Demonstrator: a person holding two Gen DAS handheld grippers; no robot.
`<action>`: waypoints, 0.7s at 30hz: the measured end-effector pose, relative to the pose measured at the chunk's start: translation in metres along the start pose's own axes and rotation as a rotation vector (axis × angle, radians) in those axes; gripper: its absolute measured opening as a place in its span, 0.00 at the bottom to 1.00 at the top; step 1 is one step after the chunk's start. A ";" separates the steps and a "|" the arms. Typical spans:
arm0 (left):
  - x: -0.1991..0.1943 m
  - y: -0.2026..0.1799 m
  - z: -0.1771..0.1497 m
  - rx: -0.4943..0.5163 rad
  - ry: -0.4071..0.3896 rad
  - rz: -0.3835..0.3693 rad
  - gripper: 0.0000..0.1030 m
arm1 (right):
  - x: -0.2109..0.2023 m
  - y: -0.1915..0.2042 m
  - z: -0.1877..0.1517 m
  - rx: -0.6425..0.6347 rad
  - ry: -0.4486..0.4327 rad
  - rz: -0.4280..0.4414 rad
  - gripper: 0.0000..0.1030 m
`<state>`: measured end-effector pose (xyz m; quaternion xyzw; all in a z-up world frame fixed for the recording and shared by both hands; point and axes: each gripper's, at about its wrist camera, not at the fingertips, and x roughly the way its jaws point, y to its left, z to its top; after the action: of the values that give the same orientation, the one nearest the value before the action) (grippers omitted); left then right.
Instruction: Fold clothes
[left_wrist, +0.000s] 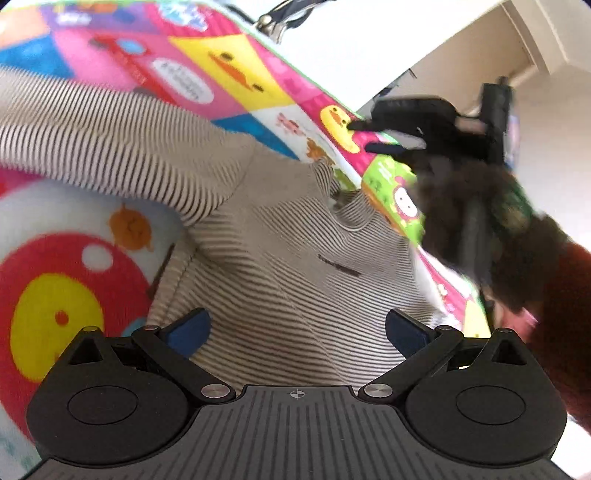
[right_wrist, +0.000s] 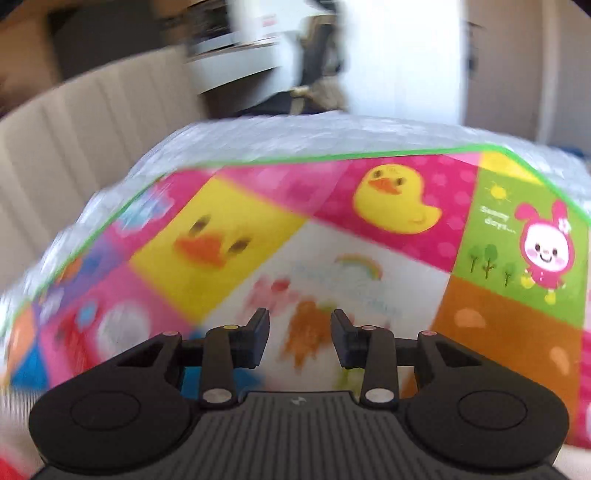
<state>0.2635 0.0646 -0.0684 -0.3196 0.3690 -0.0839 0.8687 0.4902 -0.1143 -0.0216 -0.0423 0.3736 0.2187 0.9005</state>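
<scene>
A beige top with thin dark stripes (left_wrist: 280, 280) lies spread on a colourful play mat (left_wrist: 229, 70). One sleeve (left_wrist: 92, 140) stretches to the left, and the neckline (left_wrist: 343, 210) points toward the mat's far edge. My left gripper (left_wrist: 297, 328) hovers open over the body of the top, its blue pads (left_wrist: 192, 328) wide apart with nothing between them. My right gripper (left_wrist: 364, 136) is over the mat's edge beyond the neckline, apart from the cloth. In the right wrist view, the right gripper (right_wrist: 300, 332) stands open over the bare mat (right_wrist: 369, 258), holding nothing.
A person's hand in a fuzzy dark cuff (left_wrist: 480, 229) and red sleeve (left_wrist: 569, 314) holds the right gripper. A beige ribbed sofa (right_wrist: 74, 129) stands past the mat's white quilted border (right_wrist: 295, 133). A metal fitting (left_wrist: 277, 18) sits near the mat's far edge.
</scene>
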 end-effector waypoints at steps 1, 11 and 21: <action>0.001 -0.003 0.000 0.012 -0.009 0.014 1.00 | -0.007 0.004 -0.013 -0.064 0.024 0.017 0.35; 0.005 -0.010 -0.002 0.089 -0.023 0.076 1.00 | 0.024 0.002 -0.054 -0.274 0.006 -0.337 0.33; 0.025 -0.044 -0.029 0.393 -0.011 0.247 1.00 | -0.152 -0.136 -0.176 0.591 -0.099 -0.172 0.58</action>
<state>0.2650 0.0060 -0.0714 -0.0970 0.3769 -0.0454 0.9200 0.3378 -0.3342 -0.0547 0.2005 0.3716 0.0254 0.9061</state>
